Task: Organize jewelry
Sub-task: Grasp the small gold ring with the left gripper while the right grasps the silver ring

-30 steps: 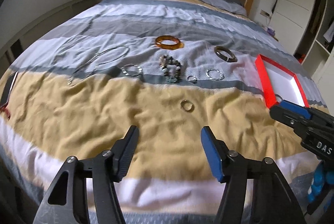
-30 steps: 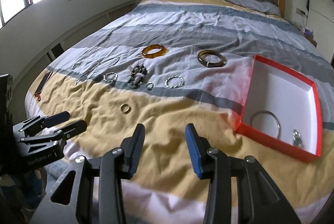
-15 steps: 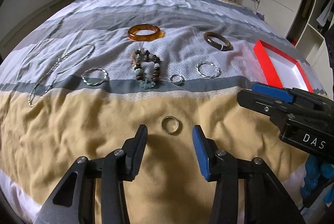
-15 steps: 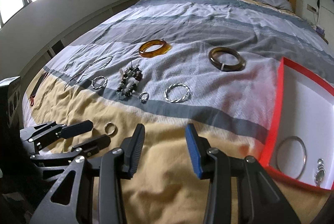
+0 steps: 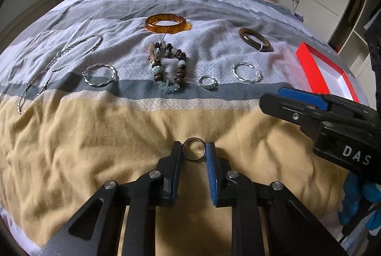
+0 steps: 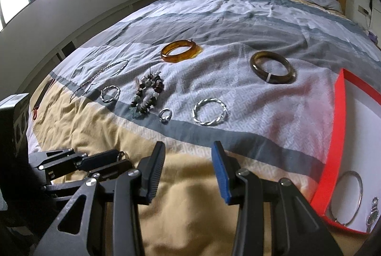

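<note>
A plain metal ring (image 5: 193, 157) lies on the yellow band of the bedspread between the fingertips of my left gripper (image 5: 194, 148). Its jaws are closing and both pads touch the ring's sides. The right wrist view shows that ring (image 6: 122, 156) at the tips of the left gripper (image 6: 119, 159). My right gripper (image 6: 188, 148) hangs open over the yellow band with nothing between its fingers, to the right of the left one (image 5: 273, 97). The red box (image 6: 333, 136) at the right holds a thin silver bangle (image 6: 359, 186) and a small pendant (image 6: 372, 215).
Farther up the bed lie an amber bangle (image 5: 165, 23), a dark brown bangle (image 5: 260, 47), a beaded bracelet (image 5: 181, 70), a small silver ring (image 5: 208, 86), two twisted silver bangles (image 5: 238, 76) (image 5: 95, 84) and a chain necklace (image 5: 59, 55). A dark device (image 6: 14, 122) is at the left edge.
Both grippers came forward and down toward the bedspread. The left jaws narrowed from wide apart until they meet the ring. The right jaws kept the same gap.
</note>
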`<control>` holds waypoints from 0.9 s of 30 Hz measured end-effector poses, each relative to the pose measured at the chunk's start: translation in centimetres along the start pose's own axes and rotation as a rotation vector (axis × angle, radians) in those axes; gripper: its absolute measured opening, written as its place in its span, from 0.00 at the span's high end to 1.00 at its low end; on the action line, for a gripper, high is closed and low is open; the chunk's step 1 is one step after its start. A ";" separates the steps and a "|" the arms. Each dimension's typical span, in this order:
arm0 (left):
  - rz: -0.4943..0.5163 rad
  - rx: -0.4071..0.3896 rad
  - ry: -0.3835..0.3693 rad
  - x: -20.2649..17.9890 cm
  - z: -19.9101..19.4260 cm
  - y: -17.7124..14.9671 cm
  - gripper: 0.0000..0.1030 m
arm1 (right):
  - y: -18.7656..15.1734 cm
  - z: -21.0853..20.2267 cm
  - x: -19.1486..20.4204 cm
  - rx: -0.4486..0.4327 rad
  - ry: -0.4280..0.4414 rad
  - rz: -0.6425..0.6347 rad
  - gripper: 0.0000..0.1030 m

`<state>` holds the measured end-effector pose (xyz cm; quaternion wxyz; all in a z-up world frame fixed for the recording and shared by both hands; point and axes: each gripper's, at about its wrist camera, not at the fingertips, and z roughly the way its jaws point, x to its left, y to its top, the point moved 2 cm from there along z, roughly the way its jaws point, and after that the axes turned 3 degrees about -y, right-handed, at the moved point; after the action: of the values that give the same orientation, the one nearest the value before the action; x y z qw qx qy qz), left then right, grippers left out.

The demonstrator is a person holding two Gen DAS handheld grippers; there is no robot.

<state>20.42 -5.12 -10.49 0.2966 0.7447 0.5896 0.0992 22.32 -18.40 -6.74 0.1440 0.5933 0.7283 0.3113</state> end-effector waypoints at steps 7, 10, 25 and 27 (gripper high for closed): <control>-0.026 -0.029 -0.005 0.4 -1.2 -0.2 0.81 | 1.0 1.7 1.6 0.022 0.047 -0.030 0.62; -0.052 -0.044 -0.001 1.2 -1.8 -0.2 0.80 | 1.3 2.8 2.1 0.038 0.058 -0.036 0.62; -0.118 -0.070 -0.029 3.0 -2.8 -0.4 0.80 | 3.0 6.9 3.6 0.088 -0.013 -0.107 0.80; -0.119 -0.070 -0.025 3.0 -2.9 -0.5 0.81 | 3.0 6.9 3.7 0.090 -0.020 -0.114 0.83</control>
<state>19.45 -1.32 -9.02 0.3354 0.6988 0.6250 0.0927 27.75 -12.65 -9.58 0.1421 0.5597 0.7726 0.2638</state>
